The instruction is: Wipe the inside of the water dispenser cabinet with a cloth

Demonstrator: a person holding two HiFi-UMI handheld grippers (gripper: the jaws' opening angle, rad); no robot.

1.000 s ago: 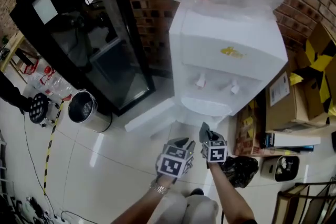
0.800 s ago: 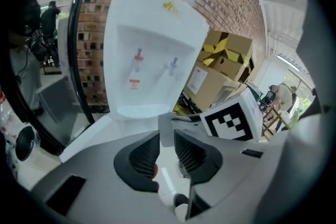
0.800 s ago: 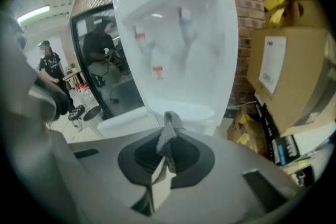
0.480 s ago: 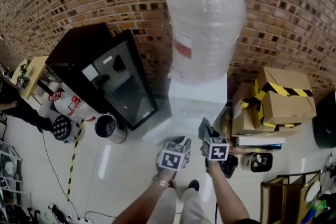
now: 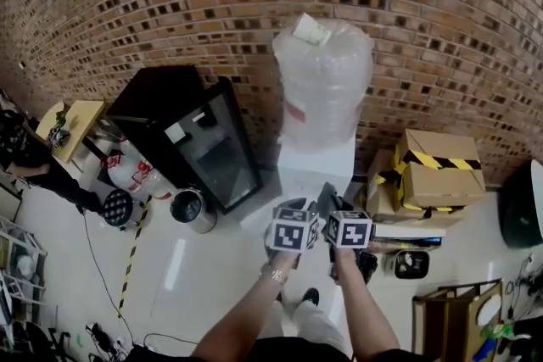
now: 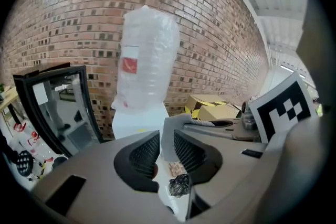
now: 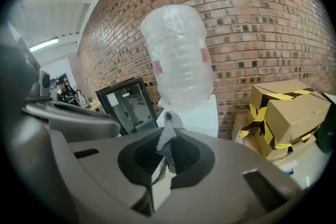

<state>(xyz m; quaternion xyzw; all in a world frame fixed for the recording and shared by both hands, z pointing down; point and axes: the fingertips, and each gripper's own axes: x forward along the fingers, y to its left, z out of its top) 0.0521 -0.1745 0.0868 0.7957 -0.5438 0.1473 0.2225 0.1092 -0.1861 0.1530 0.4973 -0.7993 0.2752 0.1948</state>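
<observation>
The white water dispenser (image 5: 316,164) stands against the brick wall with a large clear bottle (image 5: 324,80) on top. Its lower cabinet is hidden behind my grippers in the head view. A white panel (image 5: 259,212) juts out at its foot. My right gripper (image 7: 167,157) is shut on a grey cloth (image 7: 168,136) that pokes up from between its jaws. My left gripper (image 6: 167,152) is open with a narrow gap, through which the cloth (image 6: 170,136) shows just beyond. Both the left gripper (image 5: 293,206) and the right gripper (image 5: 327,196) hover close together in front of the dispenser.
A black glass-door fridge (image 5: 204,144) stands left of the dispenser, with a steel bin (image 5: 193,209) at its foot. Cardboard boxes (image 5: 433,169) are stacked on the right, and a black bag (image 5: 367,264) lies below them. A person (image 5: 34,157) stands at the far left.
The head view has pulled back and up, so the dispenser looks smaller and farther. Both grippers stay side by side in front of it, the right still holding the cloth.
</observation>
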